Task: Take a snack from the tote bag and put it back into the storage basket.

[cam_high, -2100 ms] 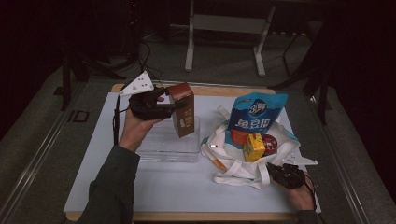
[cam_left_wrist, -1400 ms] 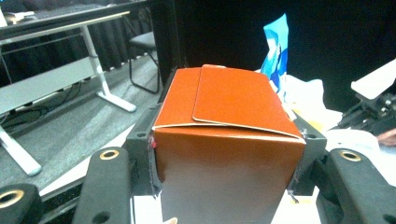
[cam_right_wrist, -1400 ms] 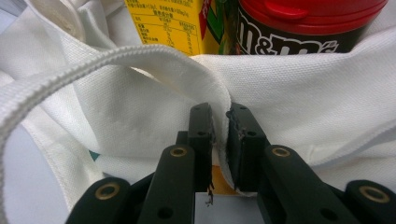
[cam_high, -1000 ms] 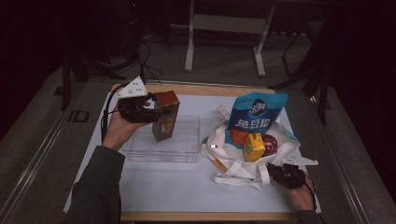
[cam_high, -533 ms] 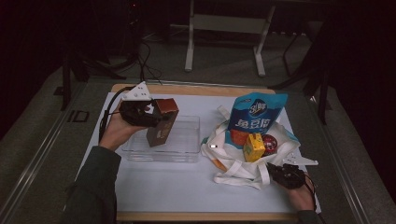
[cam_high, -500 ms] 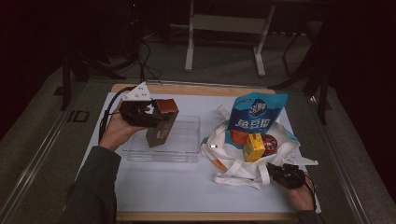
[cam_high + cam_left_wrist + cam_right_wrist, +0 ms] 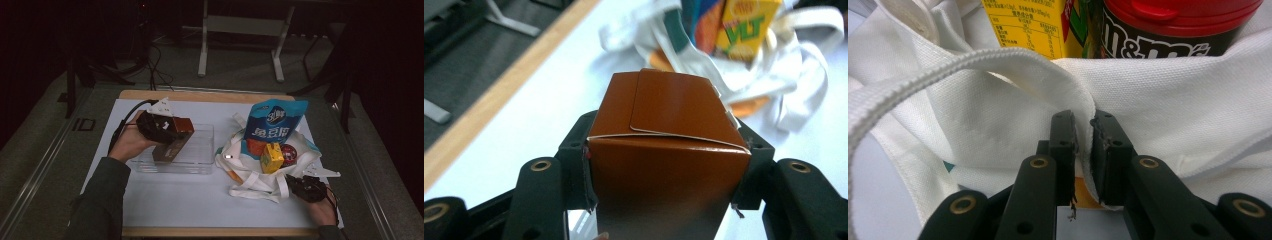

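Lowered since earlier: brown carton [image 7: 173, 141] tilted into clear tray [image 7: 202, 150]
Left gripper [image 7: 159, 127] fingers clamp the carton; right gripper [image 7: 1083, 125] fingers pinch white bag [image 7: 1168, 100] cloth

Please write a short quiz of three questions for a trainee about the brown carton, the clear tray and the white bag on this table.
1. True or false: the left gripper is shut on the brown cardboard carton.
2. The carton is tilted over which thing? A) the clear plastic tray B) the blue snack pouch C) the yellow juice box
3. What does the right gripper pinch?

Key
1. True: both jaws press on the carton's sides.
2. A.
3. The fabric of the white canvas tote bag, below the red-lidded candy tub.
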Tool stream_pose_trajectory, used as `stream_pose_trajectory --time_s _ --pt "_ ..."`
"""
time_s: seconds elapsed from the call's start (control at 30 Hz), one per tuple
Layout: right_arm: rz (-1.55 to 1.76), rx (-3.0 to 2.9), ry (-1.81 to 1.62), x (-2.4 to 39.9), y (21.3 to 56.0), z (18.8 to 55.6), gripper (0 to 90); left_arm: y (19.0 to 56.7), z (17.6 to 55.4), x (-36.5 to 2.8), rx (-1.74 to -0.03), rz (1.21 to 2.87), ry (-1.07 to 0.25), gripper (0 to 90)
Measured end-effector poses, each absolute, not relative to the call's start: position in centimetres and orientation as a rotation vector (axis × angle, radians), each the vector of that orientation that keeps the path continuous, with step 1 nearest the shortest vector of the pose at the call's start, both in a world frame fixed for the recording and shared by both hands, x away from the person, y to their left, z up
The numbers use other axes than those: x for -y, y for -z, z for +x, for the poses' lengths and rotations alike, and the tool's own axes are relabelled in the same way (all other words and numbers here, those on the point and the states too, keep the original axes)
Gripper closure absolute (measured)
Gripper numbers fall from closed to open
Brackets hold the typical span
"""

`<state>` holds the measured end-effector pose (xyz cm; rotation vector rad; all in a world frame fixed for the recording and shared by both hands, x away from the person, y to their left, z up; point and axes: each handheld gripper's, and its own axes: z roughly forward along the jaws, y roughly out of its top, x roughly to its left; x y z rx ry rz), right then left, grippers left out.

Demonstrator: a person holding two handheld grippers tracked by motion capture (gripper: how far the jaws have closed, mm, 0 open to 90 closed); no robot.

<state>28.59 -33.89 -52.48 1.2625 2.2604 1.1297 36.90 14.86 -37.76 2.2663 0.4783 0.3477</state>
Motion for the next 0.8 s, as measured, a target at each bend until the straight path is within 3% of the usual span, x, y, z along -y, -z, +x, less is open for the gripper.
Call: stream_pose_trajectory --time_s 0.37,0.8 --pt "1.263 -2.26 -1.127 33.9 52.5 28.6 80.0 39.4 37.2 -12.8 -0.461 2.302 -0.325 41.3" --pt "1.262 -2.26 -1.128 33.9 52.5 28.6 79.9 41.3 38.0 -9.4 -0.427 2.307 -0.19 36.6"
